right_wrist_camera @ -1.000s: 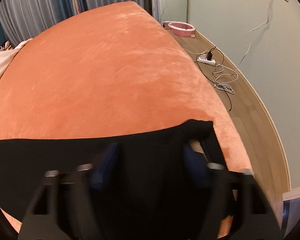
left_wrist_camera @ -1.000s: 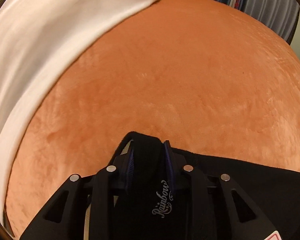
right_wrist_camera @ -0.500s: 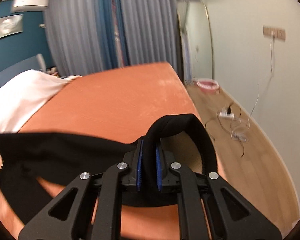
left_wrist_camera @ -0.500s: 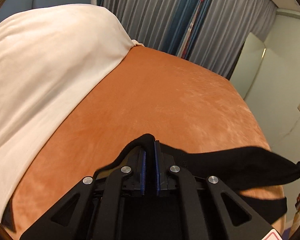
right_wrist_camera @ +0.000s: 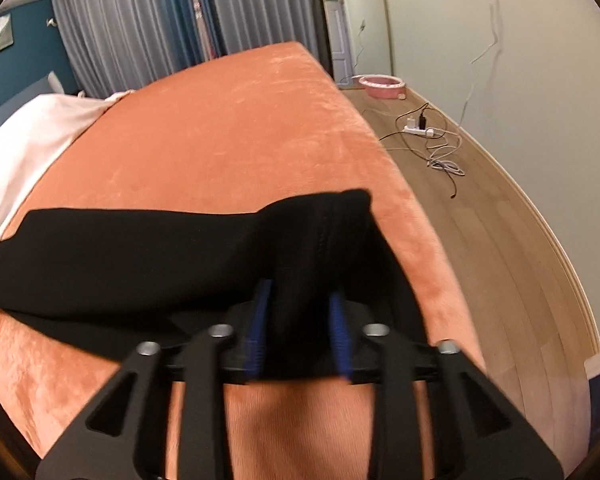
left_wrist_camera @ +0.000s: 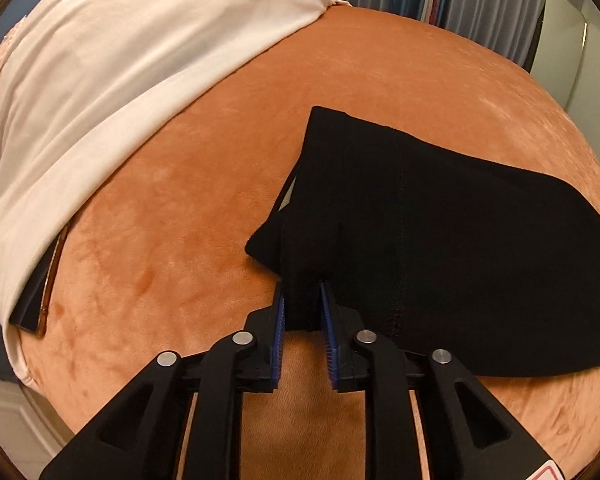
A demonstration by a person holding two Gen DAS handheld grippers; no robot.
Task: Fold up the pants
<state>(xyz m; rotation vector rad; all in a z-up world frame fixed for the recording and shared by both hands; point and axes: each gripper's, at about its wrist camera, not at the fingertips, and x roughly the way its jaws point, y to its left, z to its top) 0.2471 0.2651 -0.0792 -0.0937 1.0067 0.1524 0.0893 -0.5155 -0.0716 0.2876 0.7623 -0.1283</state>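
The black pants [left_wrist_camera: 440,240] lie folded over on the orange bed cover [left_wrist_camera: 180,220]. My left gripper [left_wrist_camera: 303,300] has its jaws a little apart with a bunched fold of the pants between them at the near left corner. In the right wrist view the pants [right_wrist_camera: 140,256] stretch across the bed to the left. My right gripper [right_wrist_camera: 298,316] has its jaws apart with the right end of the pants draped between them, near the bed's right edge. That view is blurred.
A white duvet [left_wrist_camera: 120,60] covers the bed's left side, with a dark flat object [left_wrist_camera: 44,292] under its edge. Right of the bed is wood floor [right_wrist_camera: 500,260] with a power strip and cables [right_wrist_camera: 424,132] and a pink ring [right_wrist_camera: 380,85]. Curtains hang behind.
Both grippers have carried the pants forward and laid them down folded on the bed. Both sets of jaws have opened wider than half a second ago.
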